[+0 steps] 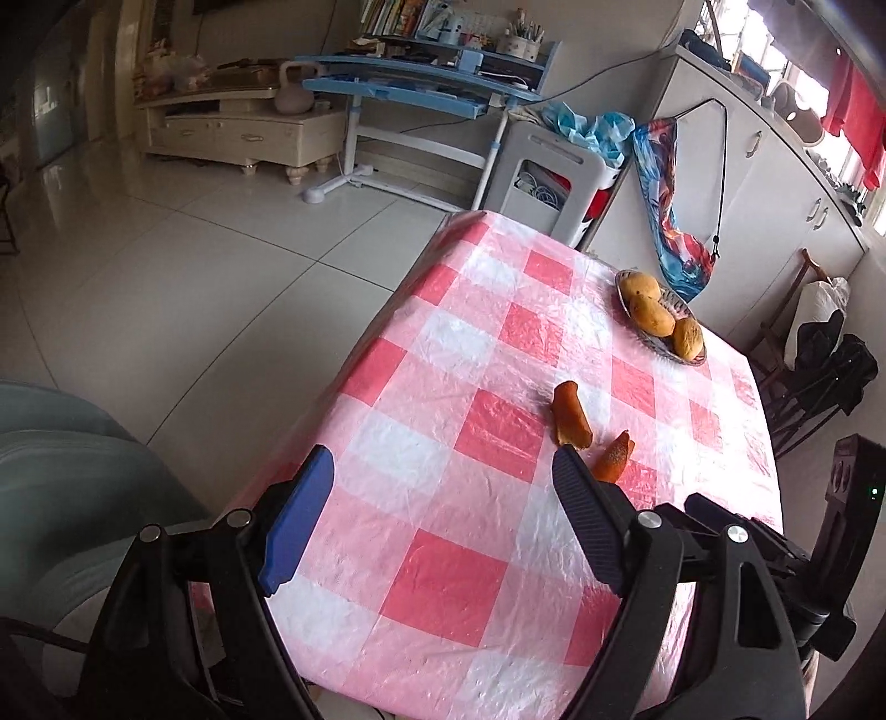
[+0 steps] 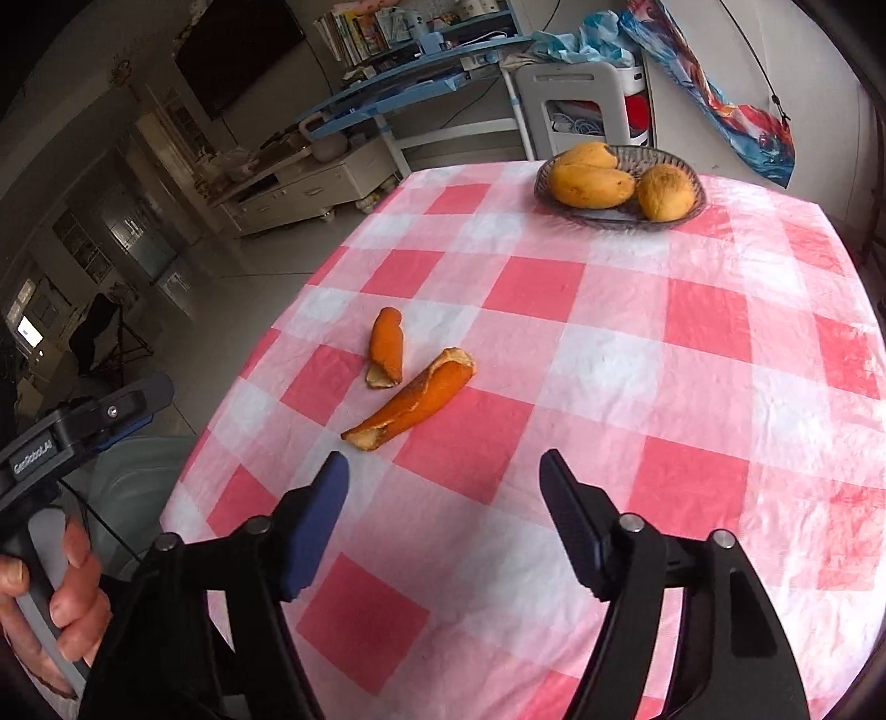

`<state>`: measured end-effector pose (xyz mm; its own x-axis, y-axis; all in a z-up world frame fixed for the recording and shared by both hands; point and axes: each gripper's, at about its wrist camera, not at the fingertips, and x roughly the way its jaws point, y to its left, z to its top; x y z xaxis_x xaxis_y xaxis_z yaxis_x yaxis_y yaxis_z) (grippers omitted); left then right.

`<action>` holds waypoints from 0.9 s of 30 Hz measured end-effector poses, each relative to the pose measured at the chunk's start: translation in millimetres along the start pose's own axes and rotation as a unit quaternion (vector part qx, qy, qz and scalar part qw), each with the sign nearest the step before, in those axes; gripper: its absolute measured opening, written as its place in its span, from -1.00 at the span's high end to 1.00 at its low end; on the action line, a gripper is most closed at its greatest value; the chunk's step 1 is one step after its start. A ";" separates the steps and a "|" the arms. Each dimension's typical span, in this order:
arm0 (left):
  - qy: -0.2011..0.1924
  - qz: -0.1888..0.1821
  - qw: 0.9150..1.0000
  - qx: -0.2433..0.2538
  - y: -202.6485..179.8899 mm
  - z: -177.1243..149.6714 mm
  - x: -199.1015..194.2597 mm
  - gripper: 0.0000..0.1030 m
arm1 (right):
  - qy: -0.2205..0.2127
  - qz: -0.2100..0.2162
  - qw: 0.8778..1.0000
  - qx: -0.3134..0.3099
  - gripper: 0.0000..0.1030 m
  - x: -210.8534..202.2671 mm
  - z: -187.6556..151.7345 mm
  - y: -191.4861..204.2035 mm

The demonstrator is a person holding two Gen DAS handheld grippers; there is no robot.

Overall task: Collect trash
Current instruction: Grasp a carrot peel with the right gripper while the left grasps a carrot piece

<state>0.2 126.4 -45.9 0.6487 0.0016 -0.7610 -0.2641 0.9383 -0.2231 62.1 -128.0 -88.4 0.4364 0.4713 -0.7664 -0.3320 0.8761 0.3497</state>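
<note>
2 orange peels, 3 mangoes, 1 bowl.

You see a checked cloth with a bowl of 3 mangoes; beyond it, a blue desk.

1. Pale glossy floor tiles run out past the far-left edge of the table, which wears a pink-and-white checked cover.
2. A blue-and-white desk with a shelf of books stands beyond the table's far end.
3. A cream low cabinet sits left of the desk.
4. White cupboards line the right wall under a bright window.
5. A dark screen hangs on the wall.
</note>
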 end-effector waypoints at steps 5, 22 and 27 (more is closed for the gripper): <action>-0.010 -0.002 1.000 0.010 -5.7 10.7 4.8 -0.51 | 0.007 -0.004 1.000 0.001 -0.16 32.1 12.0 20.5; 0.050 0.022 0.989 0.136 -96.5 19.1 99.4 -0.51 | -0.015 -0.115 0.993 -0.026 0.63 4.1 7.8 -37.0; 0.058 0.044 0.987 0.146 -99.7 12.4 118.2 -0.36 | -0.022 -0.100 0.995 0.010 0.63 -6.0 9.0 -57.4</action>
<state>112.0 37.4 -106.1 0.5421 0.0633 -0.8379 -0.0884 0.9959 0.0181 86.1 -180.2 -99.0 0.5289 0.2920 -0.7968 -0.2180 0.9542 0.2049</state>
